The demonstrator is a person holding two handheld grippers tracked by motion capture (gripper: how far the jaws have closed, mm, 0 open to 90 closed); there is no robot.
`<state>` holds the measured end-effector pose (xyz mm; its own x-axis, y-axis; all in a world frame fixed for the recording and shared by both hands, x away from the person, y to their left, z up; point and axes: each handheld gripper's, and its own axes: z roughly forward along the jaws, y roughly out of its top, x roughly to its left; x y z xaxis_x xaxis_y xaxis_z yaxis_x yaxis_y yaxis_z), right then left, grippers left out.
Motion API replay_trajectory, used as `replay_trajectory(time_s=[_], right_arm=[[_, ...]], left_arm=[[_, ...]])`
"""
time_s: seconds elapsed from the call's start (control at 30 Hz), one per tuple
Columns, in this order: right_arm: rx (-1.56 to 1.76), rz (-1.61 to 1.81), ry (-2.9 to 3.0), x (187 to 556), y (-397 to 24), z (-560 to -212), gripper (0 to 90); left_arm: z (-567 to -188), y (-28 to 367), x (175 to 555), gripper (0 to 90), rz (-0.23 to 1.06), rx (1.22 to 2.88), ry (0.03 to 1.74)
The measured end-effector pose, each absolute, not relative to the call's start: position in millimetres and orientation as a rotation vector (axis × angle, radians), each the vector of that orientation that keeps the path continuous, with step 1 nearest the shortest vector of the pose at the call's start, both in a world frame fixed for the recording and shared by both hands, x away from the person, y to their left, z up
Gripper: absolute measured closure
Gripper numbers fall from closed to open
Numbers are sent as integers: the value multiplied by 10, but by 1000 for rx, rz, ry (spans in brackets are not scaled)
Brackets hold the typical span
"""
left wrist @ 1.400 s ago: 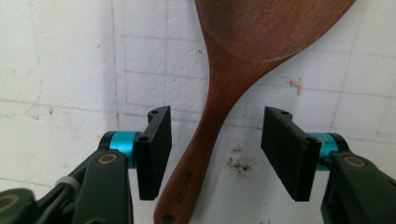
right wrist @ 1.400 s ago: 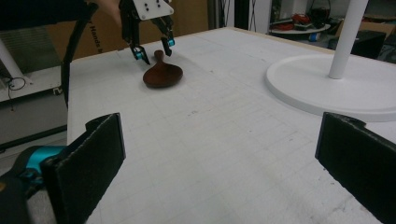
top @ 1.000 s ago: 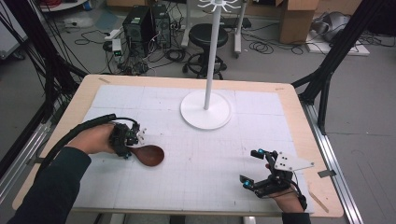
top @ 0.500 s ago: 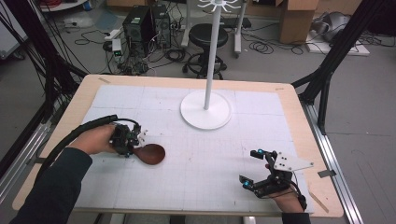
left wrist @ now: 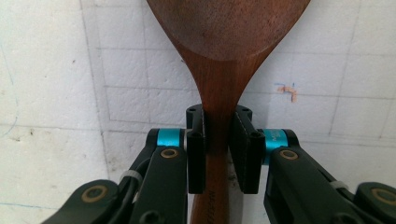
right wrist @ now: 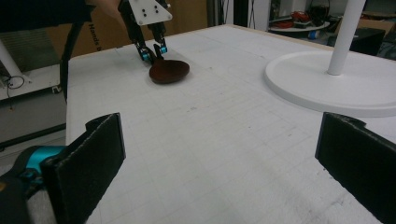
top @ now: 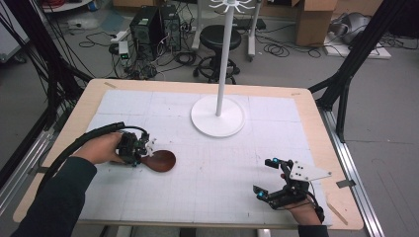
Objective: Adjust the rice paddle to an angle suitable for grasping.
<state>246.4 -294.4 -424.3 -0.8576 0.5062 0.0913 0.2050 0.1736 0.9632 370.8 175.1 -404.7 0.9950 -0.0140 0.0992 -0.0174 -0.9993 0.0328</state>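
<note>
A dark wooden spoon (top: pixel 160 161) lies on the white gridded mat, bowl pointing toward the table's middle. My left gripper (top: pixel 143 154) sits at the mat's left side. In the left gripper view its pads (left wrist: pixel 196 144) press both sides of the spoon's narrow neck (left wrist: pixel 219 102); the jaws have just been closing on it. The spoon's bowl (left wrist: pixel 224 32) spreads out beyond the jaws. My right gripper (top: pixel 264 176) rests near the front right corner with its jaws wide apart and nothing between them. From the right gripper view (right wrist: pixel 224 163) the spoon (right wrist: pixel 169 71) and the left gripper (right wrist: pixel 154 52) show far off.
A white stand with a round base (top: pixel 217 118) and a tall pole rises at the mat's far middle; its base (right wrist: pixel 327 84) lies ahead and right of the right gripper. The wooden table edge (top: pixel 316 123) frames the mat. Cables and computers sit on the floor behind.
Both hands and the spoon stay in place. The left gripper's jaws look slightly narrower around the spoon's neck.
</note>
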Motion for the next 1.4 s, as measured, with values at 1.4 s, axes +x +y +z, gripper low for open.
replay_trajectory(time_s=[1.4], right_arm=[[683,1750,2201,2458,-2939,-4244,5]], left_arm=[[-3930,1202,3504,779,113,2992,-56]])
